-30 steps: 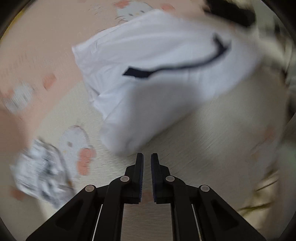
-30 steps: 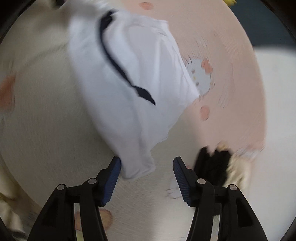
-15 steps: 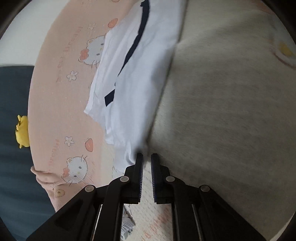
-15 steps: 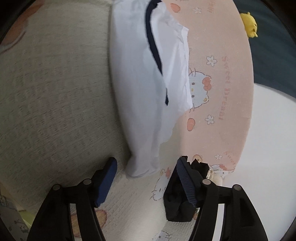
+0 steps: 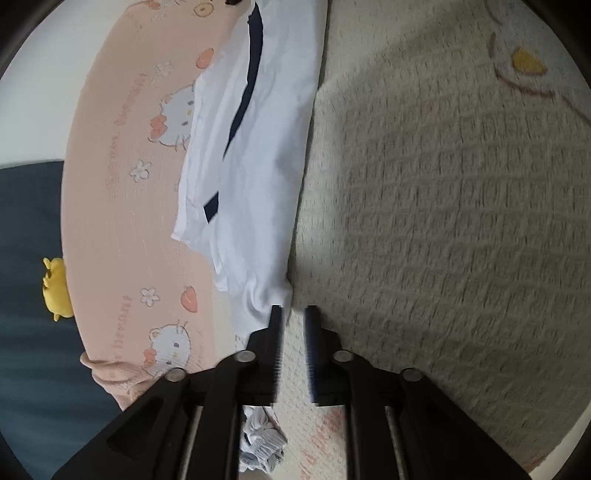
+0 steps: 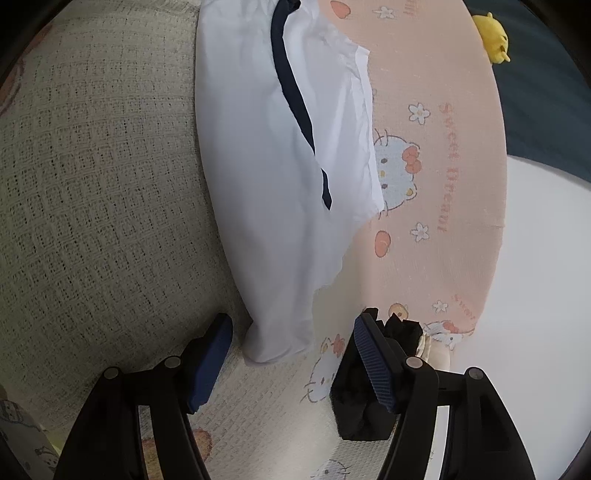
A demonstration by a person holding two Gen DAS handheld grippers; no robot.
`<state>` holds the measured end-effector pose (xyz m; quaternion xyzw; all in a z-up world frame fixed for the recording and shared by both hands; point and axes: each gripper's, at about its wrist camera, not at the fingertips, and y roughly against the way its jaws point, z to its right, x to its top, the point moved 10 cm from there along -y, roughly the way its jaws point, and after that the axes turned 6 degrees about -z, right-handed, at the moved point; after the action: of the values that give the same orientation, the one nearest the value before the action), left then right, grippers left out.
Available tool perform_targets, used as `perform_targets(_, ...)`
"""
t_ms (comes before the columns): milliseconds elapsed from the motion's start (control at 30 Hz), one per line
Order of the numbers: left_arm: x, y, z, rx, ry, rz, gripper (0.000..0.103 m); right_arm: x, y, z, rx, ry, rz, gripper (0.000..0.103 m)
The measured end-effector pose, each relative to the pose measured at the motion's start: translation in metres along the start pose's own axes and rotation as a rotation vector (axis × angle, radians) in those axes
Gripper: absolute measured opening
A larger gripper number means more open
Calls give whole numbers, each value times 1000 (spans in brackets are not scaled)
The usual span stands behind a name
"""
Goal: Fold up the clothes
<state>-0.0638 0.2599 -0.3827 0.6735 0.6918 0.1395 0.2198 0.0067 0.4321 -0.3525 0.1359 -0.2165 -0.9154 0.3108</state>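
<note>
A white garment [image 6: 266,177] with a dark navy stripe [image 6: 291,92] lies folded into a long narrow strip on a bed, along the line where a cream waffle-weave blanket [image 6: 92,192] meets a pink sheet [image 6: 450,166]. The sheet is printed with cartoon cats, small flowers and orange fruits; the words "Sweet Dream" can be read on it in the right wrist view.

Left gripper [image 5: 293,314] — its jaws are opening from a narrow gap, with nothing between them; its left finger stands just beside the near end of the garment [image 5: 258,177], whether touching cannot be told. A small crumpled patterned cloth [image 5: 260,439] shows below that gripper.

Right gripper [image 6: 293,328] — its jaws stand wide apart, the near end of the garment lying between the blue pads without contact. A black bundle of fabric [image 6: 369,391] sits behind its right finger. A yellow plush toy [image 6: 493,31] rests past the edge of the sheet, against a dark blue surface [image 6: 546,110].
</note>
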Motion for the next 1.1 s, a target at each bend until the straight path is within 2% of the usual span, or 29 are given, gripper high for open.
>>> perform_targets(33,3,1,-2,39,-3,13,22,0,0,0,-2,1,-1,68)
perform_targets(100,9,1,-4,83,-15,40,22,0,1,0,-7,0,-2,68)
perform_targets(167,12,-1,-6,79,-5,36,22,0,1,0,-10,-5,-4,68)
perform_targets(300,20,-7,-18,18,47,32,25,0,2,0,-12,-8,-10,68)
perform_targets(333,23,-8,-21,4,62,33,33,0,2,-1,-11,-8,-11,68)
perform_targets(367,25,-5,-26,1,75,45,49,0,2,-1,-11,-7,-11,68)
perform_targets(400,30,0,-32,-5,94,63,58,0,2,-1,-10,-5,-11,68)
perform_targets(433,34,4,-37,-11,111,80,76,1,2,-1,-8,-4,-11,68)
perform_targets(467,37,6,-40,-20,117,90,86,1,3,-1,-5,-4,-10,68)
perform_targets(667,63,-7,-53,-66,130,72,92,4,3,-1,-1,8,6,68)
perform_targets(767,55,-25,-60,-38,135,65,92,9,3,0,-29,25,23,68)
perform_targets(900,55,-21,-59,3,99,81,92,22,-1,7,-67,23,29,68)
perform_targets(967,47,-11,-55,56,74,106,92,24,-4,10,-73,17,27,68)
perform_targets(1100,25,-6,-55,270,-31,148,92,16,-9,15,-110,9,5,68)
